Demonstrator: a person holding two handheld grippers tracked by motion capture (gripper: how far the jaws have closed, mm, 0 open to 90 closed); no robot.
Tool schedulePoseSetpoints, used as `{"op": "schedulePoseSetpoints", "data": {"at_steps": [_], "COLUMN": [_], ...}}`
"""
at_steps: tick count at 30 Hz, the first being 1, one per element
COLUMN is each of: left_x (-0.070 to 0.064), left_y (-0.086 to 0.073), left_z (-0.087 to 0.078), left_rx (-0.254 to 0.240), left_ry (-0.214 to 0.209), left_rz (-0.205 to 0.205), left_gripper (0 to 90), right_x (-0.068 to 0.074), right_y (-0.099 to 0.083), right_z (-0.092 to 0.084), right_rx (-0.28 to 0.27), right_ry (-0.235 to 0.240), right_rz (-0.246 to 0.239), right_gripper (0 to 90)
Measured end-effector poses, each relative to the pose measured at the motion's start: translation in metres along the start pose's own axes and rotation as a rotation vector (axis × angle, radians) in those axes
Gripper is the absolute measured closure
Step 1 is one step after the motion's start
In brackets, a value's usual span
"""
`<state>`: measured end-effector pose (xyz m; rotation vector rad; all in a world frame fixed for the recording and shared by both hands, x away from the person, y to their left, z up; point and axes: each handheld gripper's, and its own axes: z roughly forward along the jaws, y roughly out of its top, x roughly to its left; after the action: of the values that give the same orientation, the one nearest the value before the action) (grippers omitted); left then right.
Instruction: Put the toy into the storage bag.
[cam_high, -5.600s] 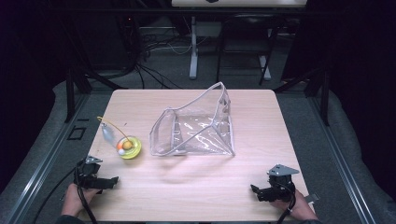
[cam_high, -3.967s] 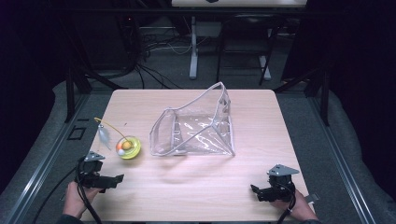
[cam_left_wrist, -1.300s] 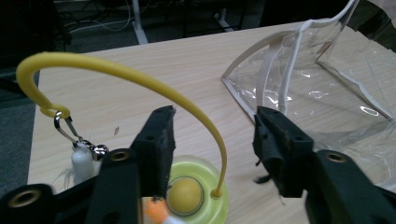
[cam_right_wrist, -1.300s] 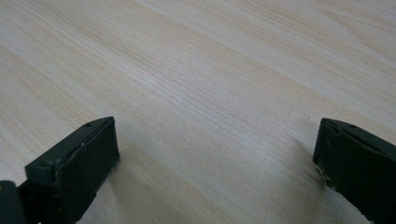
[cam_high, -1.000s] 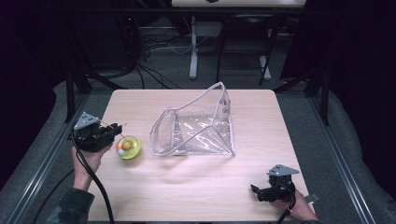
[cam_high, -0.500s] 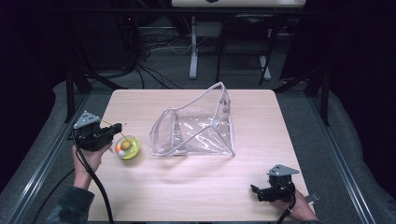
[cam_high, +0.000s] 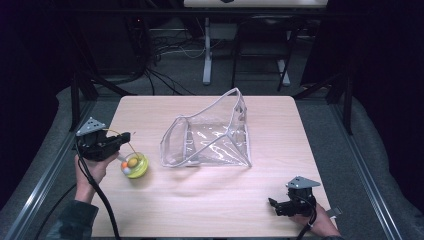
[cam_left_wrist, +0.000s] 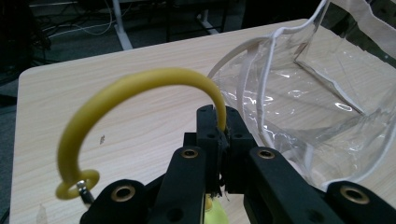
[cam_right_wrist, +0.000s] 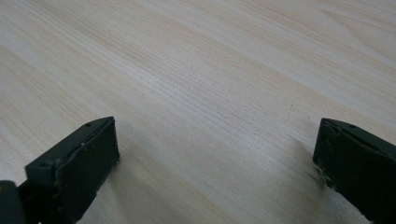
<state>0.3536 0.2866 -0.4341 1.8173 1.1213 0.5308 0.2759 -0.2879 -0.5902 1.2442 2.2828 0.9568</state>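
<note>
Table: a pale wooden table (cam_high: 210, 200) carries everything here; dark floor and cables lie beyond its far edge.

My left gripper: my left gripper (cam_high: 121, 137) sits at the table's left edge, its grey three-cornered plate on top and its cable trailing down past my sleeve. In the left gripper view the two black jaws are clenched together on the yellow loop handle (cam_left_wrist: 130, 88), pinching its near end between the pads.

Yellow loop handle: a thin yellow arc that rises from my jaws, curves over to the left and ends in a small ring on a metal link.

Yellow toy: a small round yellow-green toy (cam_high: 134, 165) with an orange ball and a white one on top lies just below and right of my left gripper, on the table's left side. I cannot tell whether it rests on the wood or hangs just clear of it.

Clear bag: a transparent plastic bag (cam_high: 210, 140) with white piping stands open at the table's centre, its mouth turned toward the toy, near it but apart.

My right gripper: my right gripper (cam_high: 276, 205) rests low at the near right corner, jaws spread wide over bare wood, grasping nothing.
</note>
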Motion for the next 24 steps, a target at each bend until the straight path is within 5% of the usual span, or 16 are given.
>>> {"op": "schedulePoseSetpoints", "data": {"at_steps": [24], "left_x": [-0.013], "left_y": [0.028], "left_z": [-0.018], "left_rx": [0.016], "left_ry": [-0.031], "left_rz": [0.088], "left_gripper": [88.2], "right_x": [0.000], "right_y": [0.000], "right_z": [0.000], "right_rx": [0.003], "right_ry": [-0.001], "right_rz": [-0.002], "right_gripper": [0.0]}}
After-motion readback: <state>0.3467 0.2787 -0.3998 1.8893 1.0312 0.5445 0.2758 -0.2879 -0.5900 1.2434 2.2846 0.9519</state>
